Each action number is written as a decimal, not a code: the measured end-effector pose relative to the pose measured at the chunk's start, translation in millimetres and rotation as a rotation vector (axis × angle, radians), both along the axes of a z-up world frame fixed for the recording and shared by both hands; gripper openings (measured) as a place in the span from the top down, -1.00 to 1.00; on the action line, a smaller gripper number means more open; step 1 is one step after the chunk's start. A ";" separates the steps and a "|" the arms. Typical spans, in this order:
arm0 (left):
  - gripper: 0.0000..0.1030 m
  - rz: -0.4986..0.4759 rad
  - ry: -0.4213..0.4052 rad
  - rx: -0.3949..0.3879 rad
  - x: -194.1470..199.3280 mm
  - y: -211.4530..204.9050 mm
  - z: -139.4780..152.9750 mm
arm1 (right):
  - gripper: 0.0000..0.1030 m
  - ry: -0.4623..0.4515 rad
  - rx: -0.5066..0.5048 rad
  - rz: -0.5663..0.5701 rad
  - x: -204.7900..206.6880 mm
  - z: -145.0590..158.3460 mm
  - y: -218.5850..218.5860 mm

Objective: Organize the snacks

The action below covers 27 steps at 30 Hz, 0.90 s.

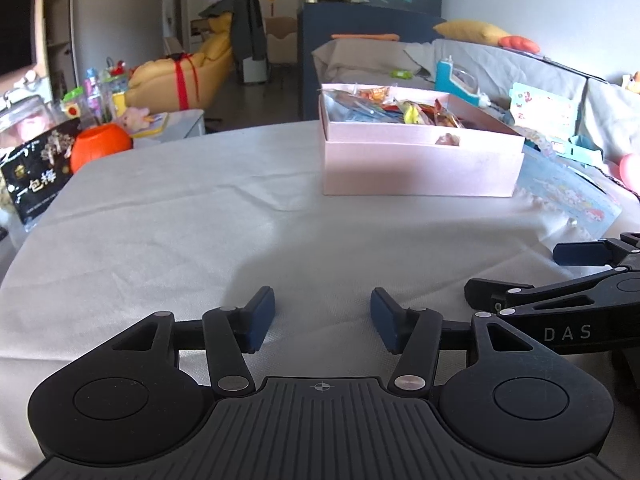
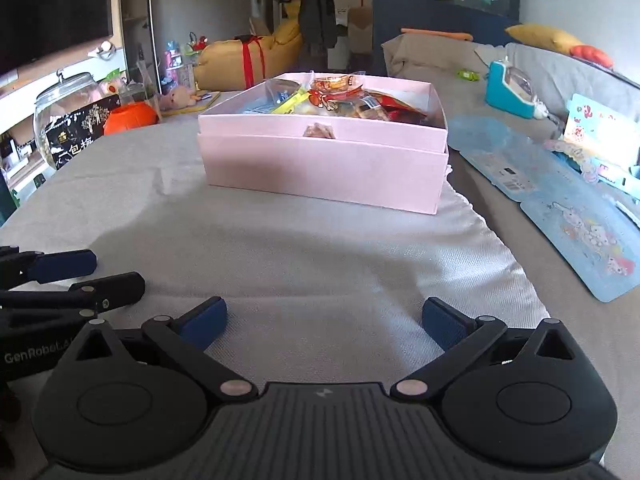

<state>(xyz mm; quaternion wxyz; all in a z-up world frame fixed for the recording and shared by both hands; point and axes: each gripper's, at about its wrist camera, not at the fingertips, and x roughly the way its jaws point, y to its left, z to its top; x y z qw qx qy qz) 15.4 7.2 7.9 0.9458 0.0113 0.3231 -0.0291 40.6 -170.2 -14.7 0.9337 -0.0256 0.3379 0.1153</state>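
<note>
A pink box point(image 1: 420, 160) sits on the white tablecloth, far right in the left wrist view and centre in the right wrist view point(image 2: 320, 168). It holds several wrapped snacks point(image 1: 396, 110) point(image 2: 340, 98). My left gripper point(image 1: 322, 320) is open and empty, low over the cloth, well short of the box. My right gripper point(image 2: 324, 322) is open wide and empty, also short of the box. The right gripper shows at the right edge of the left wrist view point(image 1: 560, 276). The left gripper shows at the left edge of the right wrist view point(image 2: 80, 276).
A black snack bag point(image 1: 36, 176) point(image 2: 76, 136) and an orange pumpkin pot point(image 1: 100, 146) point(image 2: 130, 118) stand at the table's left edge. A glass jar point(image 2: 64, 100) is behind them. Blue cartoon cards point(image 2: 580, 232) and toy packs lie on the grey sofa at the right.
</note>
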 end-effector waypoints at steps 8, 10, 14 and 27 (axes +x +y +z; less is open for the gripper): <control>-0.14 0.000 0.000 -0.001 -0.5 0.9 -0.3 | -1.00 0.000 -0.001 -0.003 2.3 0.6 -0.2; -0.14 0.000 0.000 -0.003 -0.5 1.2 -0.3 | -1.00 0.000 -0.001 -0.003 2.3 0.6 -0.1; -0.14 0.000 0.000 -0.002 -0.5 1.1 -0.3 | -1.00 0.000 -0.001 -0.003 2.3 0.6 -0.1; -0.14 0.000 0.000 -0.002 -0.6 1.3 -0.2 | -1.00 0.000 -0.001 -0.003 2.3 0.5 -0.1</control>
